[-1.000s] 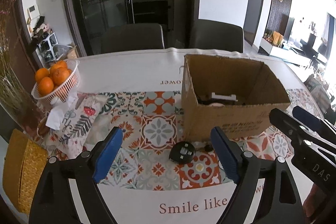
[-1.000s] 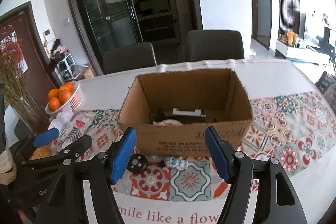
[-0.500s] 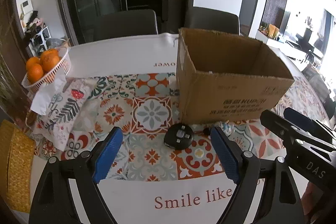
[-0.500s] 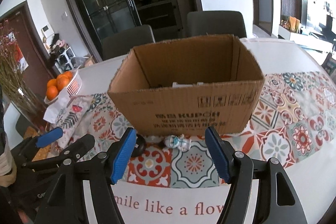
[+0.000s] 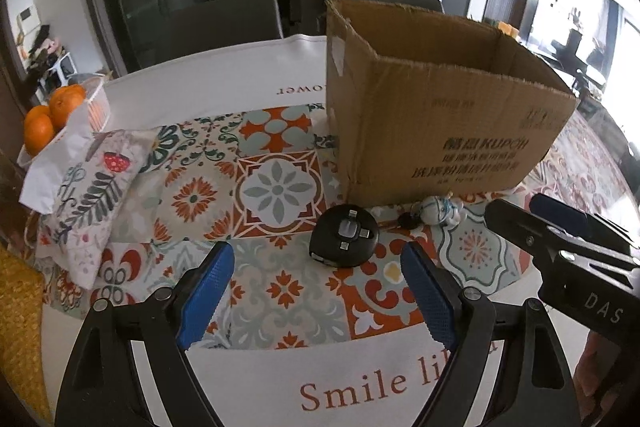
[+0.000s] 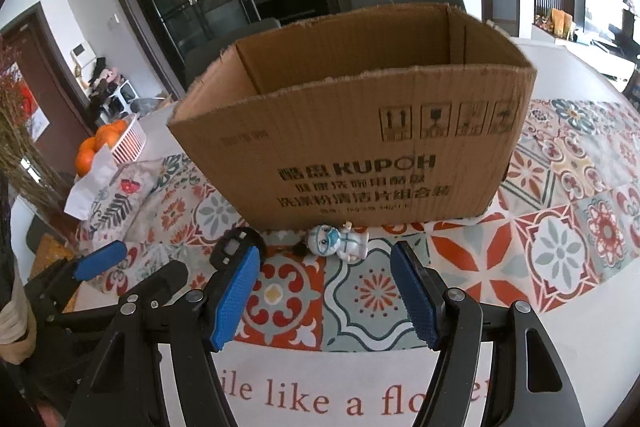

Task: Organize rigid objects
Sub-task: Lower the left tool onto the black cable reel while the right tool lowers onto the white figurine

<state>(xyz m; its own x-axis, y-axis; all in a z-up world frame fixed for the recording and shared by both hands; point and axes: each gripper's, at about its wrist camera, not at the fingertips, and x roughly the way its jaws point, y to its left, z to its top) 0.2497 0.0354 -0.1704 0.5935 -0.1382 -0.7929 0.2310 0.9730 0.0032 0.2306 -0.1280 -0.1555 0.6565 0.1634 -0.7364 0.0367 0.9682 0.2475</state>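
- The left claw [image 5: 316, 287] hovered low over the worktop [image 5: 240, 75] with its blue pads spread wide and nothing between them; the right claw [image 6: 326, 293] was likewise spread and empty.
- Just ahead of the left claw lay a round black device [image 5: 344, 241] with grey buttons on its top face, flat on the patterned cloth [image 5: 276, 187].
- Ahead of the right claw lay a small white figurine [image 6: 338, 241] with a blue face mask, tipped on its side, with a small dark piece beside its head, too small to identify.
- Both objects sat near the foot of the open cardboard box [image 6: 360, 155], printed with black lettering and handling symbols.
- Count: two claws, one black device, one figurine, one box, one white basket [image 5: 98, 103] holding at least two oranges [image 5: 52, 115] at the far left, and a printed cushion [image 5: 88, 195] beside it.
- Compared with a second earlier, both cameras had dropped and drawn nearer: the box loomed larger, its contents no longer showed over the rim, and the two small objects sat closer to the pads.
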